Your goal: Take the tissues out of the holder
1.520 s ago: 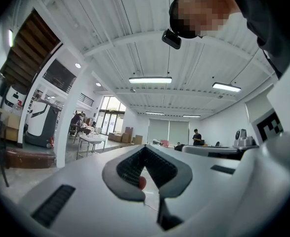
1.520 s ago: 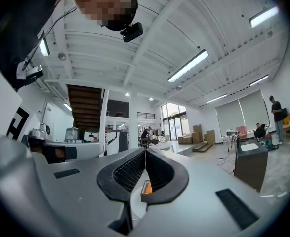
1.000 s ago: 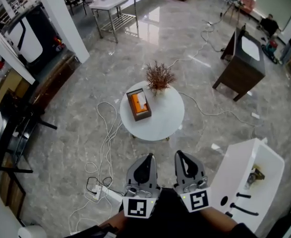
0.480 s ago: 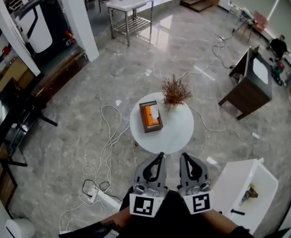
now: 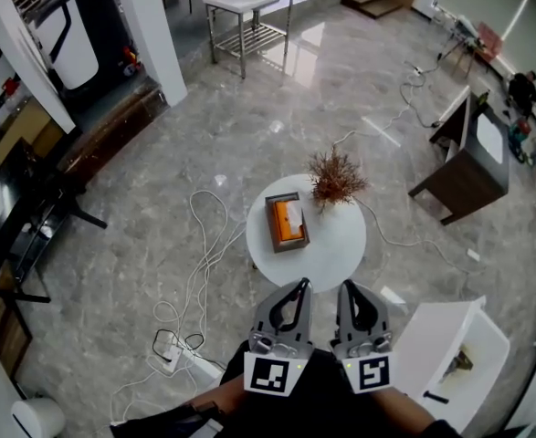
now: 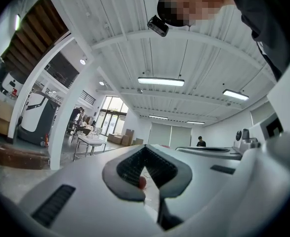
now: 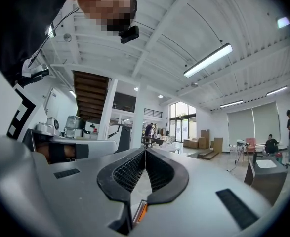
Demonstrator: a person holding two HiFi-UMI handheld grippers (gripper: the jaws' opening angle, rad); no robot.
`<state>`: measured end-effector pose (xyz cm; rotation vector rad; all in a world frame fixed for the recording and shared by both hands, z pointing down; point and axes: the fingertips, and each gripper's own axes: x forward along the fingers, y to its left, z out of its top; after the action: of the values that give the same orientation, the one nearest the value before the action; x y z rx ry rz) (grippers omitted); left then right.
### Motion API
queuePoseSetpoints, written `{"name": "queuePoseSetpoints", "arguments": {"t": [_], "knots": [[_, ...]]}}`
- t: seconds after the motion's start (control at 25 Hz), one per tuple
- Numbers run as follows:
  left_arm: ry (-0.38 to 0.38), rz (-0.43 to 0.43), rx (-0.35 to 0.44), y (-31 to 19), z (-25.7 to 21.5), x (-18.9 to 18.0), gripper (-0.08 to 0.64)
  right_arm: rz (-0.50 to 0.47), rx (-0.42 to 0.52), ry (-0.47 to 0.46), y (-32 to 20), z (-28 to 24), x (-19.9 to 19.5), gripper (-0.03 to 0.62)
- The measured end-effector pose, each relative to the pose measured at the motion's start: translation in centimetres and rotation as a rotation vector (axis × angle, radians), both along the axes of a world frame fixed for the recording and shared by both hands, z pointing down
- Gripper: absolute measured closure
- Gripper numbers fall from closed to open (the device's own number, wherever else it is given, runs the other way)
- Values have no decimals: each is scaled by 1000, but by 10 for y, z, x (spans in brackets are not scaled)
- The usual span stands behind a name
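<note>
Head view: the orange tissue holder [image 5: 286,234] on the round white table [image 5: 341,249] has drawn nearer, now at frame centre above the left gripper [image 5: 300,285] and right gripper [image 5: 348,288], both closed and empty at lower centre, so this looks like an approach with the tissues [image 5: 294,213] untouched.

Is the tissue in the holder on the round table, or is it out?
In. A white tissue pokes up from the top of the holder, which sits on the round table.
</note>
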<state>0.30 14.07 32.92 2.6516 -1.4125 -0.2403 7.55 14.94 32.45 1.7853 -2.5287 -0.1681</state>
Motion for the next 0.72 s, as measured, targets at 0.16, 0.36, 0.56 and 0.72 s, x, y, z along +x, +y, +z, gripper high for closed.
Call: {"name": "queuePoseSetpoints", "arguments": {"t": [0.16,0.36,0.56,0.72], "knots": [[-18,-18,-34,-24,7,-8,560,23,-36,-12,-24,7,2,583],[15,-33,-85,-51,20,-20,560,53,-62,-15,-47,16,2,584],[27,-32,-109,-72,29,-28,560,44,-80,-8,-65,22,-8,583],[41,-47,-114,-87,30,-39,560,32,-89,-24,-80,24,-19,584]]}}
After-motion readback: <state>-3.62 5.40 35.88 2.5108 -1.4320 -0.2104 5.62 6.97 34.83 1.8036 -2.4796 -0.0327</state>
